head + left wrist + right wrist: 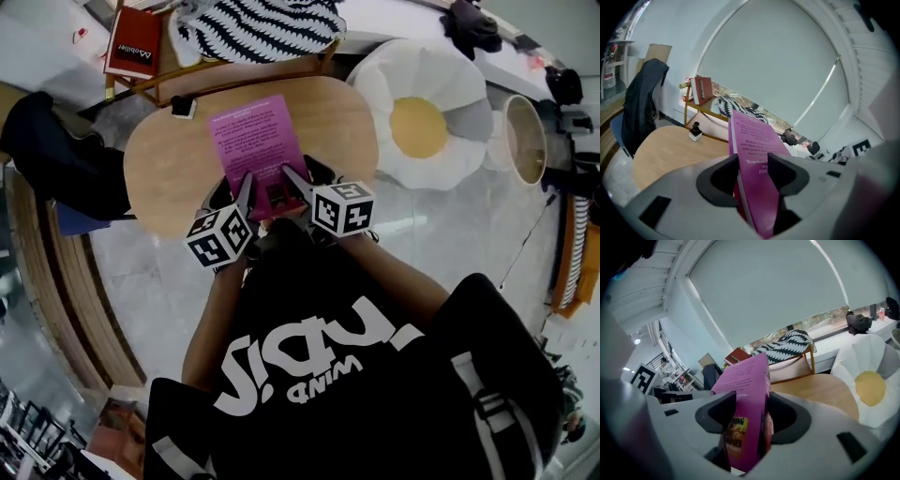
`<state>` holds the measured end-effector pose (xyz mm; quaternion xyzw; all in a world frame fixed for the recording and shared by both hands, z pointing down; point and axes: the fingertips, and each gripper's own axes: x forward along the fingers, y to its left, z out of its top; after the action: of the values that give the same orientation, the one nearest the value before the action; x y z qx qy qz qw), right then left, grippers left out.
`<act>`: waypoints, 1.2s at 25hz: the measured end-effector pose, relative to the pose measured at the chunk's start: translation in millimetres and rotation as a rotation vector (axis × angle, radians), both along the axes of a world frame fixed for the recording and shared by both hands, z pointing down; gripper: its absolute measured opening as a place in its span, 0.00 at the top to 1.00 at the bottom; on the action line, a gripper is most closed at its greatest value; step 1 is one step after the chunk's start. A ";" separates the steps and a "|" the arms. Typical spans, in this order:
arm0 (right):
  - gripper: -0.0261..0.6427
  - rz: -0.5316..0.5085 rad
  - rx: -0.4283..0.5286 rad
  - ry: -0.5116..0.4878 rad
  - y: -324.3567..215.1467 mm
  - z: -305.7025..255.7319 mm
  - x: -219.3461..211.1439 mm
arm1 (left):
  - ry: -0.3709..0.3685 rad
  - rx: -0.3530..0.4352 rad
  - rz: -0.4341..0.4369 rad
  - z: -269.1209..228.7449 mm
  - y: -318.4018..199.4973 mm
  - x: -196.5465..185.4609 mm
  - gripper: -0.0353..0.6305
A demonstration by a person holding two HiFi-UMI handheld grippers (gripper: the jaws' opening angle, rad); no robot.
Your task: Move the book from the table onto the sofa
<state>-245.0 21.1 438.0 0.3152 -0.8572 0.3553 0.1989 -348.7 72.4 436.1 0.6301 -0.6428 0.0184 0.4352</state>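
Observation:
A magenta book [260,142] is held over the round wooden table [159,159], lifted off its top. My left gripper [246,192] is shut on the book's near left corner, and my right gripper [292,180] is shut on its near right corner. In the left gripper view the book [757,154] stands edge-on between the dark pads [723,180]. In the right gripper view the book [746,404] fills the gap between the pads [787,416]. A white egg-shaped cushion seat [422,127] lies to the right of the table.
A small black-and-white object [184,107] sits at the table's far edge. Behind it a wooden rack holds a red book [133,44] and a striped cushion [258,28]. A dark jacket on a chair [61,159] is at the left. A round basket [527,139] stands at the right.

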 end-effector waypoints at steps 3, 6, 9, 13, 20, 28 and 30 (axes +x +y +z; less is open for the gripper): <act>0.64 0.094 0.010 -0.002 -11.8 -0.4 38.1 | 0.000 0.008 0.092 0.1 -21.3 33.4 0.64; 0.64 0.189 0.021 -0.005 -24.1 -1.7 79.1 | 0.001 0.016 0.186 -0.2 -43.8 70.6 0.64; 0.64 0.277 0.028 -0.013 -28.7 -1.8 119.6 | 0.001 0.021 0.274 0.4 -60.0 108.2 0.64; 0.64 0.399 0.028 -0.032 -30.9 -1.7 171.5 | -0.011 0.022 0.395 -1.4 -78.0 158.1 0.64; 0.64 0.537 0.042 -0.032 -26.1 -6.0 255.2 | -0.010 0.016 0.537 -5.4 -90.2 242.5 0.64; 0.64 0.727 0.054 -0.009 0.6 -10.9 373.1 | 0.012 0.026 0.757 -7.4 -90.8 366.8 0.64; 0.64 0.773 0.055 -0.011 9.0 -12.4 399.1 | 0.006 0.033 0.806 -9.7 -88.4 395.2 0.64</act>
<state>154.0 30.2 425.6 0.6183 -0.6854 0.3827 0.0374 46.4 -16.1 426.4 0.8386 -0.3430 0.1754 0.3850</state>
